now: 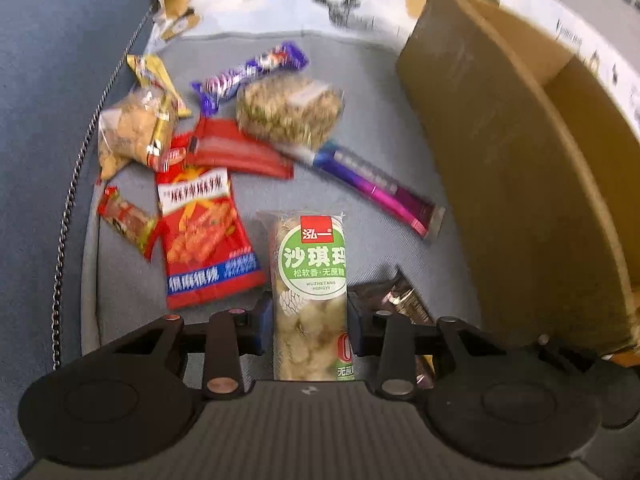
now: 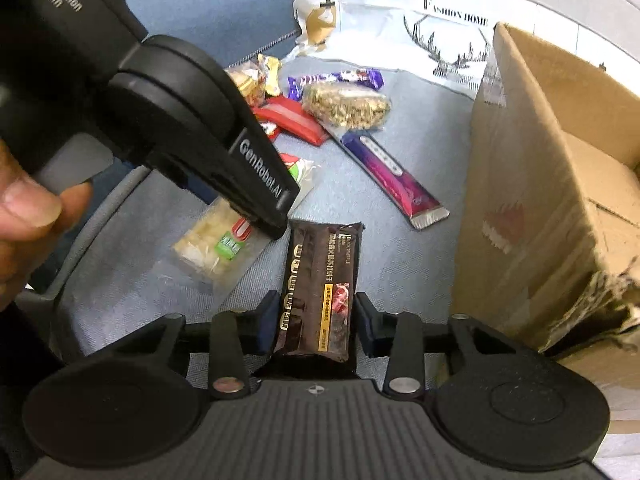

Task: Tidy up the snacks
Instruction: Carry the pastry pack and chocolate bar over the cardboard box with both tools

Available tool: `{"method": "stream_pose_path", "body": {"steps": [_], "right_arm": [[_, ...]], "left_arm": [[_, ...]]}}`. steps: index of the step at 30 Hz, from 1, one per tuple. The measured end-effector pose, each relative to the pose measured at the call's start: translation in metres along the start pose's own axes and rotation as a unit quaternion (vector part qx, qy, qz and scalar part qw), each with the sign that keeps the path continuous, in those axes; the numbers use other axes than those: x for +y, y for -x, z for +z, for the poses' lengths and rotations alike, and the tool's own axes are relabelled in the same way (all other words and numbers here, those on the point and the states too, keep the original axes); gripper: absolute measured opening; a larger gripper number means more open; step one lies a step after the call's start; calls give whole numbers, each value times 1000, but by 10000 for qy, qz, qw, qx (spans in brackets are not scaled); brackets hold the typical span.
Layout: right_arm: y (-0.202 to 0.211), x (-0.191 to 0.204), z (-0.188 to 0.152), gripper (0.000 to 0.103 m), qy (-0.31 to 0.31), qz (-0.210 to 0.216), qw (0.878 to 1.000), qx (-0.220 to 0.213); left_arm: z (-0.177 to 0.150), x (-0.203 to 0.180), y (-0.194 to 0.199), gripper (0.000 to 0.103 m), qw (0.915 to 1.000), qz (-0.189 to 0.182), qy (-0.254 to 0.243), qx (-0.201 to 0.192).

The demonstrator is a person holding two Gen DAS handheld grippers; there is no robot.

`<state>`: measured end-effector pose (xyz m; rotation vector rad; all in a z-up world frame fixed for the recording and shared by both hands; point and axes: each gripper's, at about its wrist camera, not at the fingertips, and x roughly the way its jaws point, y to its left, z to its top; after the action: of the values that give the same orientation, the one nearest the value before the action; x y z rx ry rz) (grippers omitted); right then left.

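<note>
My left gripper [image 1: 309, 322] is shut on a clear snack pack with a round green label [image 1: 310, 280], held lengthwise between the blue pads; the same pack shows in the right wrist view [image 2: 218, 246] under the left gripper's body [image 2: 192, 120]. My right gripper [image 2: 316, 322] is shut on a dark brown bar [image 2: 320, 288], whose end also shows in the left wrist view [image 1: 404, 300]. Both are above a grey-blue cushion [image 1: 380, 240]. An open cardboard box [image 1: 520, 184] stands to the right, also seen in the right wrist view [image 2: 540, 200].
Loose snacks lie on the cushion: a red bag [image 1: 204, 232], a purple-pink bar [image 1: 380, 188], a grainy clear pack [image 1: 288, 112], a purple wrapper [image 1: 248, 76], a red flat pack [image 1: 240, 150], biscuits [image 1: 132, 132]. A metal chain [image 1: 76, 184] runs along the left edge.
</note>
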<state>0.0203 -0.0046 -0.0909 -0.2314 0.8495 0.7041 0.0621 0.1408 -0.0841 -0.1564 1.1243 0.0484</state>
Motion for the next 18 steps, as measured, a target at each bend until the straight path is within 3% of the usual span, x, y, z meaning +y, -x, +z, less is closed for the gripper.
{"method": "stream_pose_path", "body": {"steps": [10, 18], "right_arm": [[33, 3, 9, 41, 28, -11, 9988, -483], [68, 0, 15, 41, 19, 76, 9956, -937]], "left_arm": [[2, 1, 33, 40, 9963, -440, 164, -721], [3, 7, 55, 40, 9897, -533, 429, -1258]]}}
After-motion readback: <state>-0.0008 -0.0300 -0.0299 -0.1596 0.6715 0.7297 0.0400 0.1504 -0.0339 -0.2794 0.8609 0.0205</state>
